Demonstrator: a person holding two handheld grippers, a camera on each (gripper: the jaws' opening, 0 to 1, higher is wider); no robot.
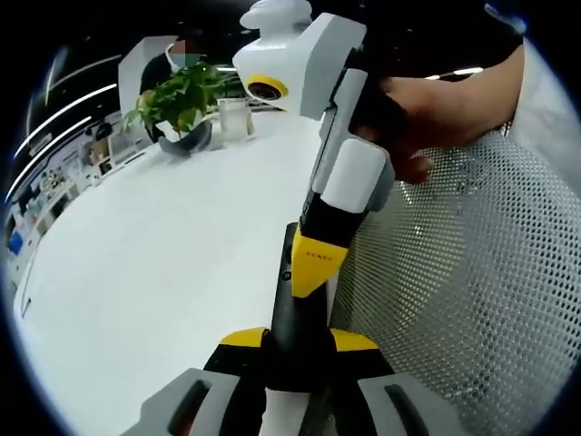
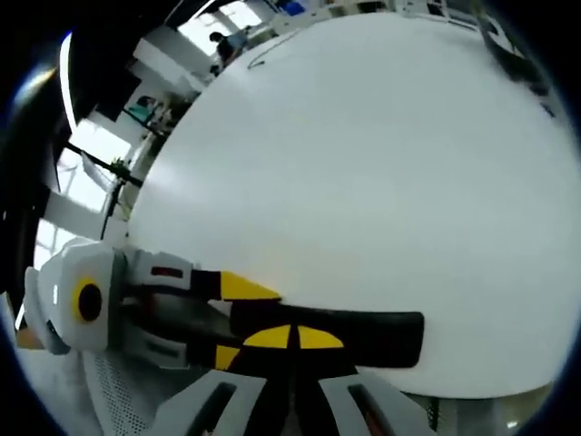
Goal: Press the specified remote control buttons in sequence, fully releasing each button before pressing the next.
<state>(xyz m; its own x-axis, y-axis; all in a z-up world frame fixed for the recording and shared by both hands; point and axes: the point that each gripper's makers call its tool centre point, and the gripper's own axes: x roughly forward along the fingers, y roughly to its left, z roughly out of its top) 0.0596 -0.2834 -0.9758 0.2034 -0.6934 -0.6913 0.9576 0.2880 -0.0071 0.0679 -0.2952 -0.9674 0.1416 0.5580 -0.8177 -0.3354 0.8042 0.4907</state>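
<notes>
We see our left gripper (image 1: pixel 292 386) clamped on the black remote (image 1: pixel 298 341) over the white counter (image 1: pixel 163 263). Our right gripper (image 2: pixel 292 359) is closed against the remote (image 2: pixel 363 338) too.

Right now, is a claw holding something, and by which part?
The left claw clamps the black remote by its near end. The right claw, shut, only rests its tip on the remote.

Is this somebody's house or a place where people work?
Probably a workplace, like an office or showroom. A big white table holds a potted plant, a person sits behind it, shelves line the wall, and a mesh chair stands close by.
</notes>
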